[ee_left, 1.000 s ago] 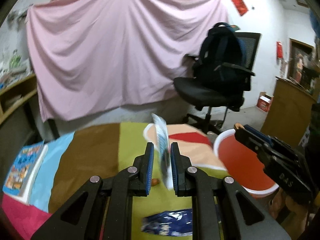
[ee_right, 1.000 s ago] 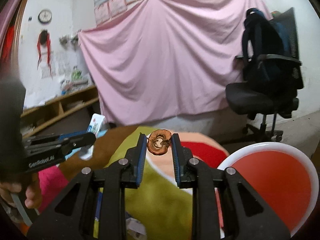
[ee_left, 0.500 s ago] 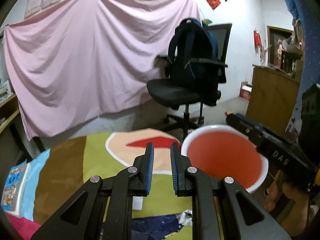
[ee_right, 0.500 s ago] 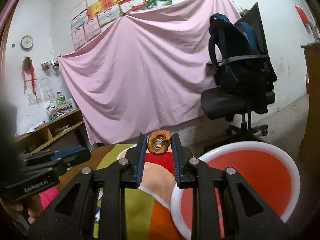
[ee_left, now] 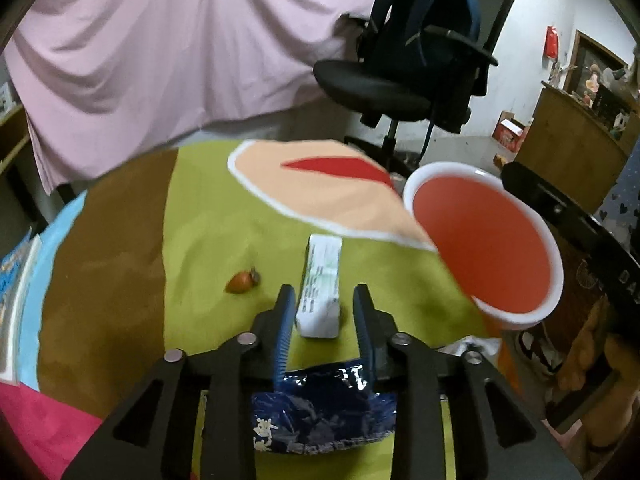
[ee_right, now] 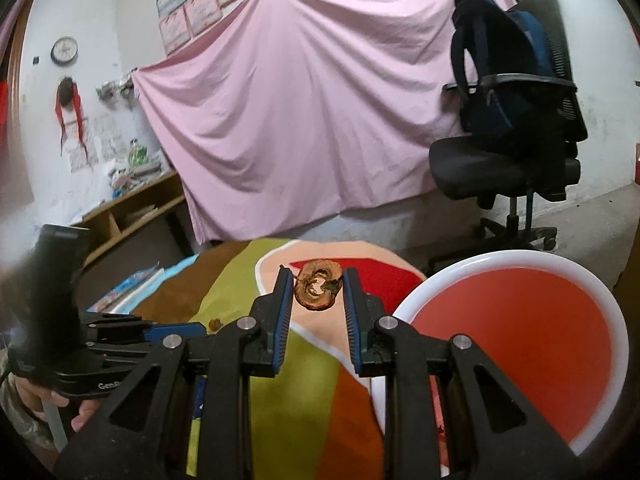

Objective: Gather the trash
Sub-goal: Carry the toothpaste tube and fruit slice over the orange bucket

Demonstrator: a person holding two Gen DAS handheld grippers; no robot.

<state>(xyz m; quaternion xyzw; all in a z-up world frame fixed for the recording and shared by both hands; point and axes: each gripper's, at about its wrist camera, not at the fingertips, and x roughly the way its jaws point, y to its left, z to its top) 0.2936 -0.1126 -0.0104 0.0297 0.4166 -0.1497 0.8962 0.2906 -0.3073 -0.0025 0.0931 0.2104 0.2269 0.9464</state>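
Note:
My left gripper (ee_left: 323, 292) points down at the table, its jaws opening, with a white carton (ee_left: 320, 280) lying flat on the green cloth between and just past the fingertips, untouched by the pads. A blue wrapper (ee_left: 324, 408) lies under the fingers. A small orange fruit scrap (ee_left: 241, 282) rests left of the carton. My right gripper (ee_right: 316, 276) is shut on a brown dried fruit peel (ee_right: 318, 292), beside the white rim of the red bin (ee_right: 500, 258). The bin (ee_left: 448, 166) stands off the table's right edge.
The patchwork cloth covers the round table (ee_left: 120, 248). A picture book (ee_left: 12, 276) lies at its left edge. An office chair with a backpack (ee_left: 404, 80) stands behind the table, a wooden cabinet (ee_left: 568, 160) to the right, and low shelves (ee_right: 132, 208) by the left wall.
A second ago my left gripper gripped the white carton upright; the carton now lies on the table and the jaws have parted and tipped downward. The right gripper shifted a little, still holding the peel.

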